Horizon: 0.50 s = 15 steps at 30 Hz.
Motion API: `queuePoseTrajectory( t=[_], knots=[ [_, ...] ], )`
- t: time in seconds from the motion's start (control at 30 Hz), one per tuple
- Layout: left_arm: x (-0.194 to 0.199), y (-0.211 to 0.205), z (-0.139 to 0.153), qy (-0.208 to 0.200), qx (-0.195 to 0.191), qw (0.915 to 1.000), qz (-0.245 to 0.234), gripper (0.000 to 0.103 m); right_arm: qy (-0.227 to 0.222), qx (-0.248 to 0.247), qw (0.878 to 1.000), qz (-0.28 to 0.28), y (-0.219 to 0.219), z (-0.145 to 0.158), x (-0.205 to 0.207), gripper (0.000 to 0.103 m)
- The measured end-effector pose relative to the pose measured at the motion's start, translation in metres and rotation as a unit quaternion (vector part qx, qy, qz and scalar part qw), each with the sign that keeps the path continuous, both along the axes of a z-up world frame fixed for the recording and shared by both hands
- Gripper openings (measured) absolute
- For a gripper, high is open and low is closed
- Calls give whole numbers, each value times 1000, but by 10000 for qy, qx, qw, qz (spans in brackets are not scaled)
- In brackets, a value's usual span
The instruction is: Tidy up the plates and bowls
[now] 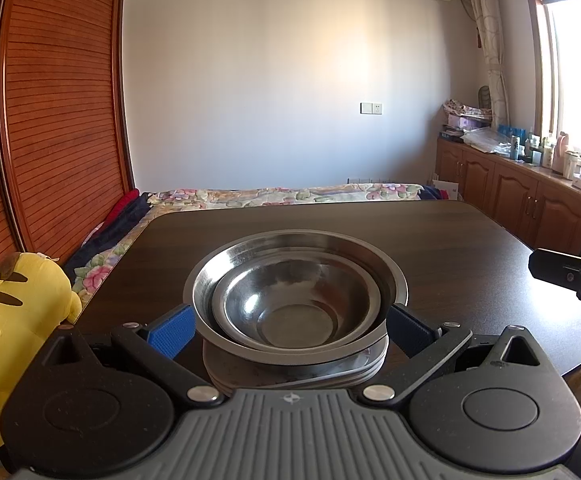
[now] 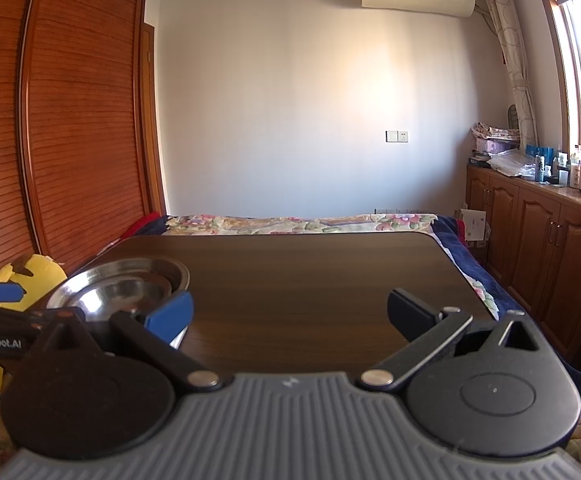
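The left wrist view is filled by a stack of steel dishes on a dark wooden table [image 1: 450, 248]: a small bowl [image 1: 290, 304] is nested inside a larger bowl [image 1: 210, 280], and both are set on a pile of plates [image 1: 354, 372] near the table's front edge. The left gripper [image 1: 290, 330] is spread wide, with one blue-padded finger on either side of the stack; whether the pads are touching the metal cannot be told. A yellow plush toy [image 1: 14, 312] is seen beside the table at the left, and a bed with a floral cover [image 1: 282, 194] lies beyond it. In the right wrist view, the right gripper [image 2: 290, 312] is also spread apart, with nothing between its fingers, over bare tabletop. The same bowls are seen at its left, with the left gripper beside them. Wooden cabinets [image 2: 550, 248] are lined along the right wall.
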<state>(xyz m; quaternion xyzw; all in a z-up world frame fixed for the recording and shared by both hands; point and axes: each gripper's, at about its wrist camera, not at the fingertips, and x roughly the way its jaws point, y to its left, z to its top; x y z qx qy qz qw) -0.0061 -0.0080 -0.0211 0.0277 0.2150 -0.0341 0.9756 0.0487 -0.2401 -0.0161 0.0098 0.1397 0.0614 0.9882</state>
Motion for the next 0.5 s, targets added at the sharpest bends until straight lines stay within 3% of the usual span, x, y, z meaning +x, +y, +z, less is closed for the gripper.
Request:
queuePoseTrajectory(
  t=[0.5],
  knots=[
    [0, 0, 0, -7, -2, 10000, 3, 103, 8, 18, 10000, -5, 0, 0, 0, 103]
  ],
)
